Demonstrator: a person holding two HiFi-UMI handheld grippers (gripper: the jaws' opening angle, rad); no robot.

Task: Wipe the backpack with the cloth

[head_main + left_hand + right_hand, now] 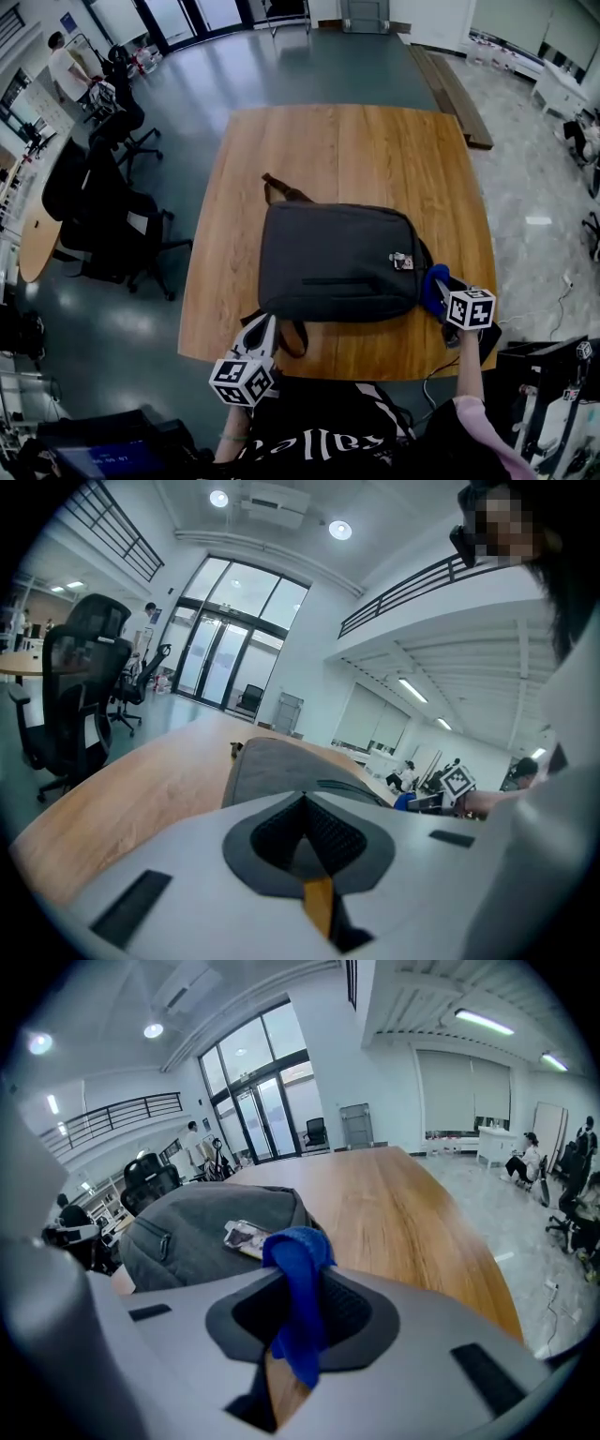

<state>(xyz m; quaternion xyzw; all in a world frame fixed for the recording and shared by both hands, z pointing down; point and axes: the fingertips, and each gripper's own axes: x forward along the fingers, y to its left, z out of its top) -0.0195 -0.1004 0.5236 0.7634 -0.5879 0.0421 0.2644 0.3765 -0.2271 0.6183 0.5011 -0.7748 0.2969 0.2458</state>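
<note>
A dark grey backpack [337,262] lies flat in the middle of the wooden table [356,150], with a small tag [402,262] on its right side. My right gripper [435,284] is at the backpack's right edge, shut on a blue cloth [298,1279] that hangs down between its jaws. In the right gripper view the backpack [202,1227] and its tag [246,1236] lie just ahead of the cloth. My left gripper [266,326] sits at the backpack's near left corner, shut with nothing in it. The left gripper view looks along the backpack [281,769].
A brown strap [279,190] sticks out at the backpack's far left corner, and a dark strap loop [296,339] lies beside my left gripper. Black office chairs [108,202] stand left of the table. A person [67,67] stands far off at the left.
</note>
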